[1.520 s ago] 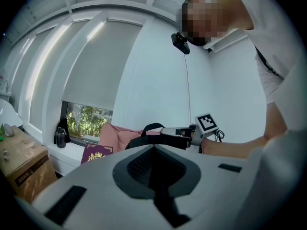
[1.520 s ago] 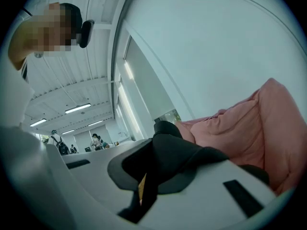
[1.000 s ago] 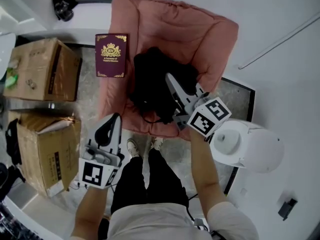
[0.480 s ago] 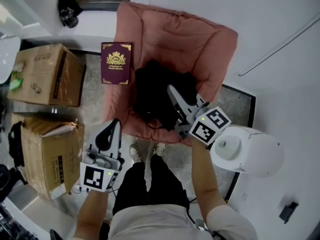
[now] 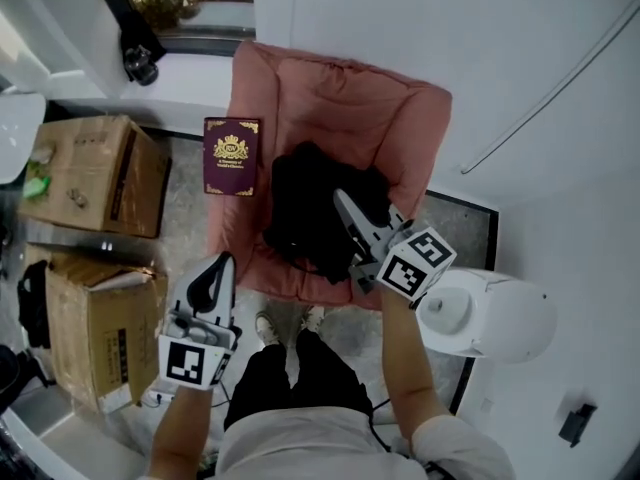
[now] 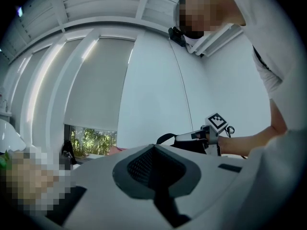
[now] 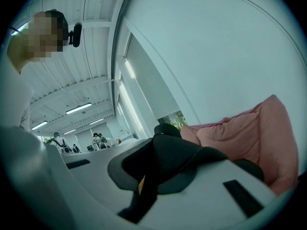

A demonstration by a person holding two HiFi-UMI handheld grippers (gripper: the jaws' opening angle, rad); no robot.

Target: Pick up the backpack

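A black backpack (image 5: 305, 203) lies on the seat of a pink padded armchair (image 5: 340, 98). My right gripper (image 5: 342, 200) reaches over it from the right and is shut on a fold of its black fabric (image 7: 172, 159), which fills the space between the jaws in the right gripper view. My left gripper (image 5: 222, 260) hangs in front of the chair's left corner, apart from the backpack, with its jaws together on nothing. In the left gripper view, the right gripper (image 6: 184, 138) shows with a backpack strap (image 6: 165, 138) looping up beside it.
A burgundy book (image 5: 231, 156) rests on the chair's left arm. Two cardboard boxes (image 5: 90, 173) (image 5: 85, 323) stand on the floor at left. A white round bin (image 5: 495, 313) is close to my right forearm. The person's feet (image 5: 290, 323) stand by the chair's front.
Both grippers have risen a little. The right one stays shut on the backpack's fabric, and the left one has kept its place beside the chair.
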